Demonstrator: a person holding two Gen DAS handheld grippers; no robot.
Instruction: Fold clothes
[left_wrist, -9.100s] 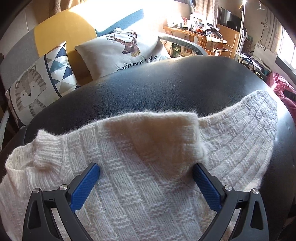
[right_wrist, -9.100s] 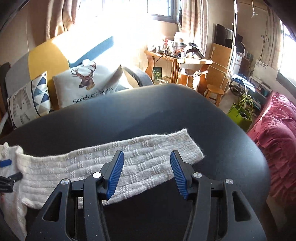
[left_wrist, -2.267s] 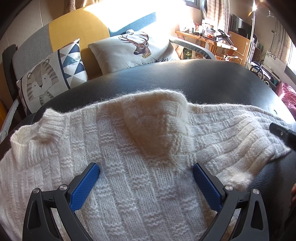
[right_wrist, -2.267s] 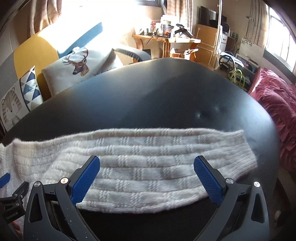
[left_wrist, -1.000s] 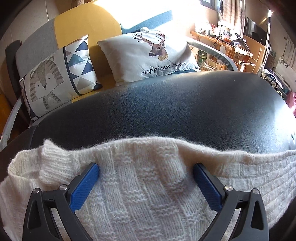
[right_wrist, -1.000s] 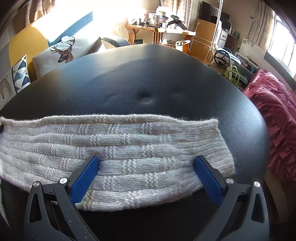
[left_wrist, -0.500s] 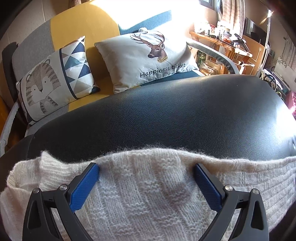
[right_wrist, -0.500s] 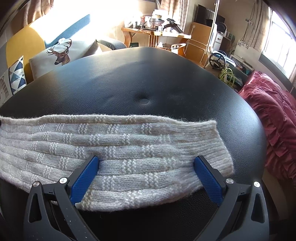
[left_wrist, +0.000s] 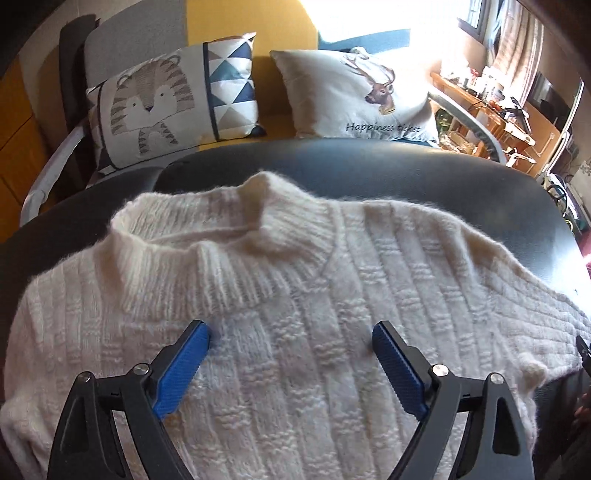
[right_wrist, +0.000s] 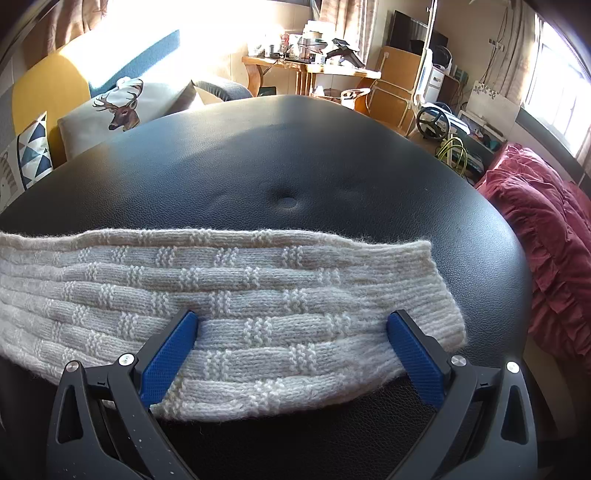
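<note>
Black leather ottoman (right_wrist: 332, 177), sofa cushions behind. Cream knit sweater (left_wrist: 295, 295) lies flat on it, its hem cut off below; sleeve (right_wrist: 229, 291) stretched sideways. Left gripper (left_wrist: 291, 343): spread, closing, pads clear of the knit. Right gripper (right_wrist: 291, 332): spread wide, nothing pinched.

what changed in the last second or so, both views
The left gripper swung along the cream knit sweater so its ribbed collar now lies just ahead; its jaws are closing, pinching nothing yet. The right gripper stayed open over the flat sleeve on the black leather cushion.
</note>
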